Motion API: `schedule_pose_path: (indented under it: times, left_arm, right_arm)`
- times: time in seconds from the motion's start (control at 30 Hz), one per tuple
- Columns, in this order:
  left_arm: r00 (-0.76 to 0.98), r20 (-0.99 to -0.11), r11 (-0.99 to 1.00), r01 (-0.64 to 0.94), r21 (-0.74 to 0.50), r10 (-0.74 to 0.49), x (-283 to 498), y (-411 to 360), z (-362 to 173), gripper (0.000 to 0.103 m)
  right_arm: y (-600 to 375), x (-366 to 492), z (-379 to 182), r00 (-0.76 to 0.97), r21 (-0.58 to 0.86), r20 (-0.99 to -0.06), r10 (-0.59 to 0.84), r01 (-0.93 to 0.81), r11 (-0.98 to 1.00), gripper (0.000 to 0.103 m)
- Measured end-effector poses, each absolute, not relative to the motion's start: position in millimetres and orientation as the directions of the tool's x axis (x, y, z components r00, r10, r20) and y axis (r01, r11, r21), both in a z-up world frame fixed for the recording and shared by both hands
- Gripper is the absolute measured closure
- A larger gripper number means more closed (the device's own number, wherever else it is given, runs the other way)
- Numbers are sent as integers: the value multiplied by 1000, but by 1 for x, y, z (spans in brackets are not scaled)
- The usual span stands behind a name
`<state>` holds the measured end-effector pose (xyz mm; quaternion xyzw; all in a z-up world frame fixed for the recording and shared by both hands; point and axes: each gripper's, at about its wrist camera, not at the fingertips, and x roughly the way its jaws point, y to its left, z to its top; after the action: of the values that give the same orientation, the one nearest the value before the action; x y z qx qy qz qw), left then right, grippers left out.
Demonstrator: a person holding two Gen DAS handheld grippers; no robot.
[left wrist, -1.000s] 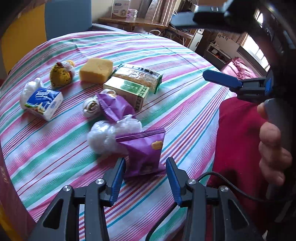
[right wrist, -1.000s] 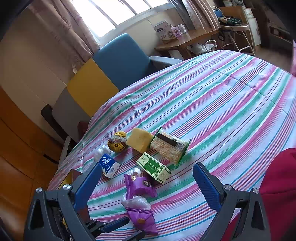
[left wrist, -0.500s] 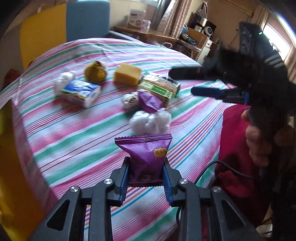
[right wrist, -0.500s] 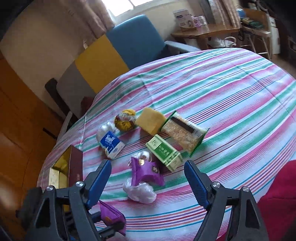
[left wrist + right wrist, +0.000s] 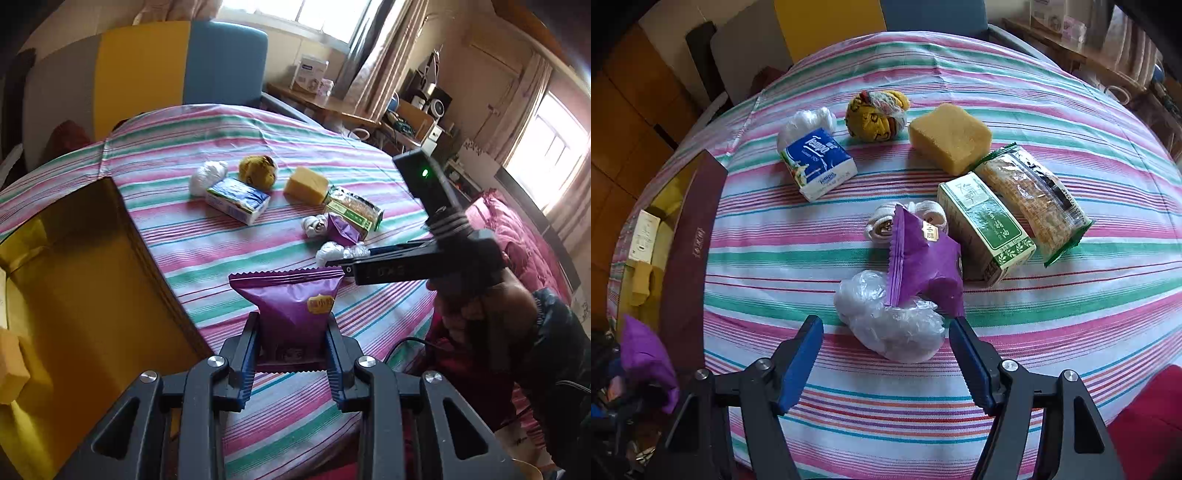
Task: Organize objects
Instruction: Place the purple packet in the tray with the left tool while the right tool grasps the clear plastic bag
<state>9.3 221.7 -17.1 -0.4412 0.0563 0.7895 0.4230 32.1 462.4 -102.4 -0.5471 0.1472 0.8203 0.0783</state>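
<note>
Left gripper [image 5: 291, 341] is clamped on a purple snack packet [image 5: 291, 306], both fingers pressed against its lower sides; packet held upright above the striped tablecloth [image 5: 207, 251], just right of an open box [image 5: 92, 280] w/ yellow lining. Bottom edge of the packet is partly hidden behind the fingers, and the box is cut off at the frame's left; only a corner of something pale yellow shows inside it. In the right wrist view the same box [image 5: 690, 254] appears at far left, its inside mostly hidden by the dark red wall, contents hard to make out. Right gripper [image 5: 886, 354] is wide open, holding nothing, fingers either side of a crumpled clear plastic bag [image 5: 890, 321] but not touching it as far as can be told. A second purple packet [image 5: 923, 258] lies on top of that bag, leaning on a green carton [image 5: 986, 229]; behind it a white coiled thing [image 5: 882, 225], mostly covered, can't tell what it is. Beside the carton lies a clear-wrapped noodle pack [image 5: 1034, 199], touching it. Further back: yellow sponge [image 5: 951, 136], yellow wrapped ball [image 5: 877, 114], tissue pack [image 5: 818, 162] w/ a white plastic wad [image 5: 812, 122] just behind. The left gripper's packet shows at lower-left edge of the right view, blurred, cut off.
</note>
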Motion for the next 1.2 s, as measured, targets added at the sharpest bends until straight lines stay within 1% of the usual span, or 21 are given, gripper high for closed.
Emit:
schedule_pose_path:
  times: [0.07, 0.1, 0.13, 0.17, 0.2, 0.27, 0.33, 0.47, 0.57, 0.67, 0.83, 0.9, 1.0, 1.1, 1.2]
  left_arm:
    - [-268, -737, -646, -708, -286, 620, 8, 211, -13, 71]
    - [-282, -734, -658, -696, -287, 618, 6, 202, -11, 71]
    - [-292, -731, -668, -685, -291, 617, 4, 194, -9, 71]
    - [-305, -728, -680, -673, -292, 614, 2, 186, -7, 71]
    - [-320, -726, -694, -659, -291, 608, 0, 177, -5, 71]
    - [-353, -728, -730, -620, -288, 587, -4, 156, -2, 71]
    - [-393, -739, -777, -566, -276, 548, -8, 130, -1, 71]
    - [-467, -779, -885, -401, -236, 419, -19, 63, -8, 71]
    - [-484, -801, -928, -294, -231, 353, -26, 26, -18, 71]
    - [-473, -831, -952, -228, -206, 293, -30, 9, -32, 71]
    - [-457, -854, -966, -189, -179, 248, -44, 5, -47, 71]
    - [-440, -871, -970, -189, -151, 221, -53, 7, -52, 71]
    - [-399, -887, -963, -219, -156, 235, -52, 11, -59, 71]
    - [-397, -895, -969, -211, -128, 205, -52, 13, -66, 70]
    - [-402, -894, -974, -187, -131, 198, -54, 10, -69, 64]
  right_arm:
    - [460, 28, -105, -381, 129, -924, -14, -278, -952, 41]
    - [459, 26, -107, -378, 119, -926, -8, -272, -955, 42]
    - [458, 24, -108, -375, 114, -927, -5, -268, -957, 48]
    - [458, 22, -109, -371, 106, -929, -2, -262, -959, 58]
    - [457, 21, -109, -369, 101, -929, 1, -256, -961, 62]
    - [455, 21, -108, -376, 90, -927, 8, -242, -966, 65]
    - [451, 22, -106, -383, 90, -924, -1, -214, -973, 66]
    - [434, 22, -104, -400, 106, -916, -43, -138, -985, 66]
    - [427, 24, -103, -408, 120, -911, -64, -113, -986, 66]
    - [425, 25, -102, -415, 123, -908, -64, -116, -986, 66]
    - [423, 26, -99, -432, 123, -900, -64, -109, -986, 66]
    - [422, 28, -98, -432, 121, -900, -64, -106, -987, 66]
    - [421, 28, -99, -431, 118, -900, -65, -98, -988, 66]
    - [421, 27, -100, -433, 119, -899, -65, -100, -988, 66]
    - [421, 27, -99, -433, 119, -899, -66, -98, -988, 66]
